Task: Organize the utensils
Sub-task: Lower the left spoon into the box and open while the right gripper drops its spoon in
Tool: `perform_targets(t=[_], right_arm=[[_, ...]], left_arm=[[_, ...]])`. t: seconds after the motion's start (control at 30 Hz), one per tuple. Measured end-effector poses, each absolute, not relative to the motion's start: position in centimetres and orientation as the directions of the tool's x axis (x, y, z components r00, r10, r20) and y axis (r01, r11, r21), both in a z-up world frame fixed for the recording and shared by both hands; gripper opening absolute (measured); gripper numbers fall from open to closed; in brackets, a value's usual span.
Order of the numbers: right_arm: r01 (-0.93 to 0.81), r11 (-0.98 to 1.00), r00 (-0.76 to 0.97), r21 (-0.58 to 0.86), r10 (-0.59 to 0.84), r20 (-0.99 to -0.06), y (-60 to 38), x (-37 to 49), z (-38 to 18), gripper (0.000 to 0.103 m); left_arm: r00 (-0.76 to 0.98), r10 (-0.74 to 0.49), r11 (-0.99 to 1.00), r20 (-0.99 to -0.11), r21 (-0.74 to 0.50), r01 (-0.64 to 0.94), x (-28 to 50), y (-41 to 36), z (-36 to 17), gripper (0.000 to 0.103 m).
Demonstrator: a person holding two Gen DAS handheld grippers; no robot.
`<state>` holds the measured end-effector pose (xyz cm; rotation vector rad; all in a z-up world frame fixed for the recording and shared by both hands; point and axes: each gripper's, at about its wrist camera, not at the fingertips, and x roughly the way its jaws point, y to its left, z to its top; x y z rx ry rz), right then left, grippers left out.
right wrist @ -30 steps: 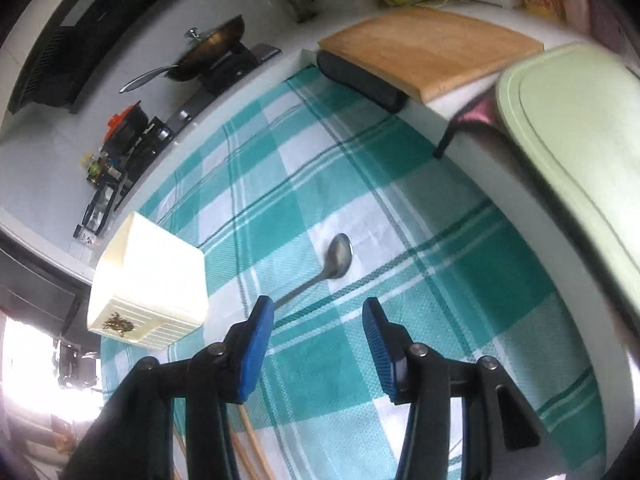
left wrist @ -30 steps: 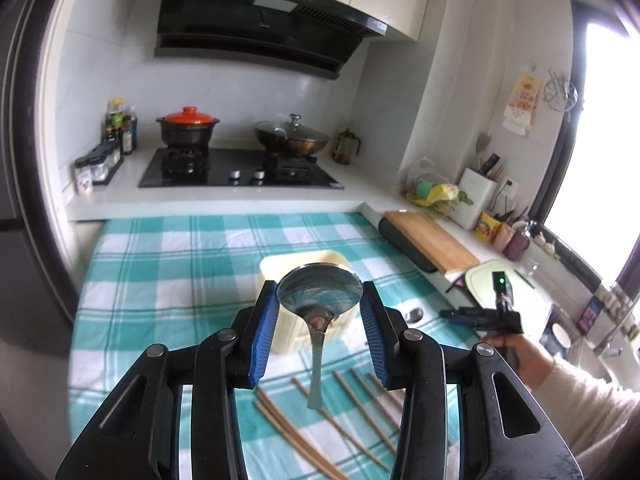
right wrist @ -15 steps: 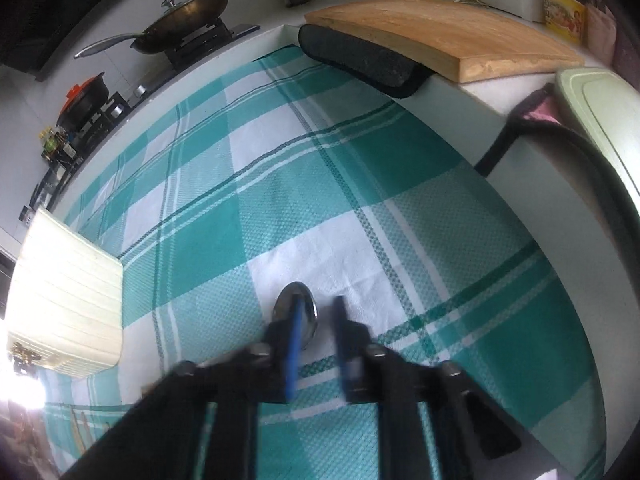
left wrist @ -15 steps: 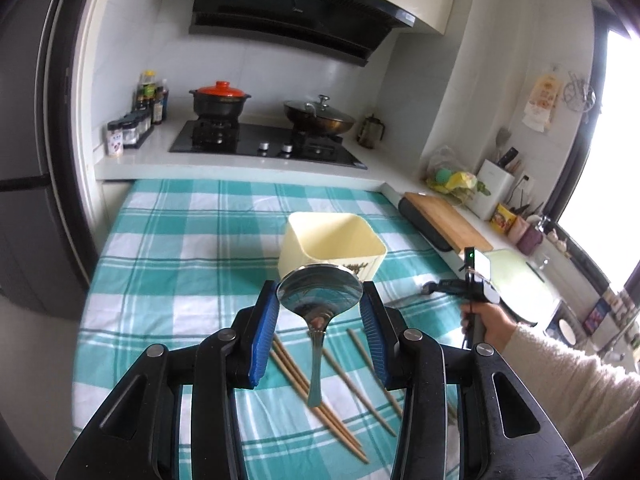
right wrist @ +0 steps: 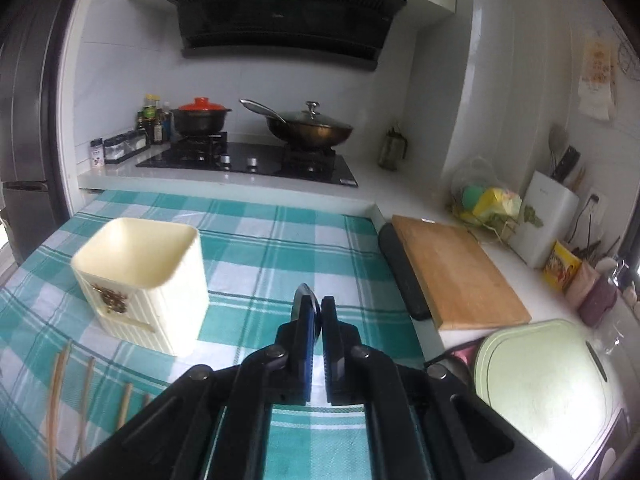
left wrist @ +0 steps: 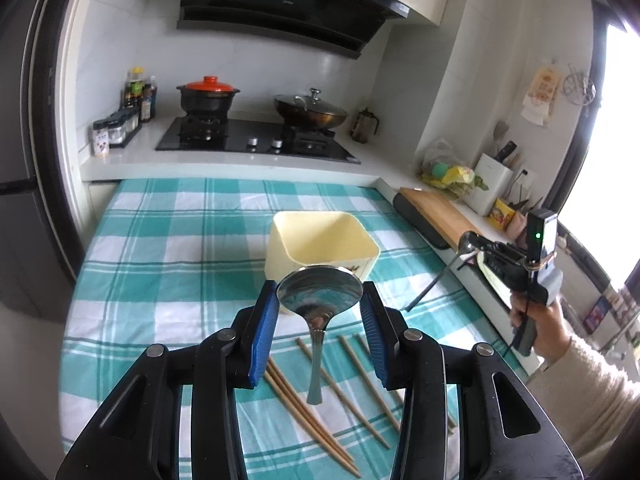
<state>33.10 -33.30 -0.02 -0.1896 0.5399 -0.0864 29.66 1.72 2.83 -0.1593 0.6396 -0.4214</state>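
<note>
Two spoons in our grips, left gripper [left wrist: 320,314] clamped on spoon bowl [left wrist: 320,295], right gripper [right wrist: 316,320] pinched on second spoon [left wrist: 434,280], cream bin [right wrist: 140,264] ahead-left holds nothing visible, chopsticks [left wrist: 320,408] loose below.

Our left tongs [left wrist: 320,306] and right tongs [right wrist: 318,320] are glossy black plastic with blue pads and silver screws. Our right hand [left wrist: 538,326] shows bare skin beneath a fuzzy cream sleeve [left wrist: 588,384].
</note>
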Motion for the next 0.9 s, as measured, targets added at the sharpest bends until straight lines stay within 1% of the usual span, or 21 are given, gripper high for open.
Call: perform_targets(t=[0.27, 0.47, 0.6, 0.73, 0.9], right_arm=[[-0.063, 0.985, 0.894, -0.160, -0.015, -0.448, -29.5, 33.3, 5.2, 0.004], [-0.096, 0.966, 0.925, -0.240, -0.003, -0.381, -26.0, 37.6, 8.5, 0.004], [-0.111, 0.939, 0.936, -0.326, -0.011, -0.351, -23.8, 41.3, 8.2, 0.004], [-0.168, 0.904, 0.924, -0.392, 0.006, -0.382, -22.0, 45.0, 5.5, 0.003], [-0.272, 0.871, 0.877, -0.408, 0.050, -0.478, -20.8, 48.4, 1.1, 0.004]], left_arm=[[0.731, -0.449, 0.894, -0.514, -0.273, 0.356, 33.0, 0.3, 6.0, 0.041], [0.779, -0.434, 0.901, -0.453, -0.240, 0.362, 37.7, -1.5, 10.0, 0.041], [0.799, -0.424, 0.905, -0.427, -0.237, 0.353, 41.8, -3.0, 11.1, 0.041], [0.794, -0.410, 0.911, -0.448, -0.242, 0.334, 46.1, -4.6, 9.4, 0.041], [0.746, -0.393, 0.919, -0.538, -0.262, 0.295, 50.8, -5.8, 4.2, 0.041]])
